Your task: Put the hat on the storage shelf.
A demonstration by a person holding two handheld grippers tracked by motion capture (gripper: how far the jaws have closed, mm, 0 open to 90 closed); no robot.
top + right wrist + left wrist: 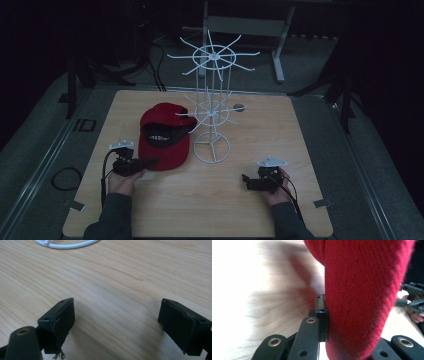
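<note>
Left gripper [150, 162] low at the table's [200, 210] near-left, jaws pinching the brim edge of the red baseball cap [162, 135]; in the left gripper view the red fabric [362, 297] sits pressed against the one visible jaw. Cap lies upside down on the table, opening up, dark lining showing, nothing visible inside it. Just right of the cap: white wire rotating rack [212, 112], upright on its ring base, hooks bare. Right gripper [246, 180] at near-right, jaws spread wide over bare wood [117, 290], holding nothing.
</note>
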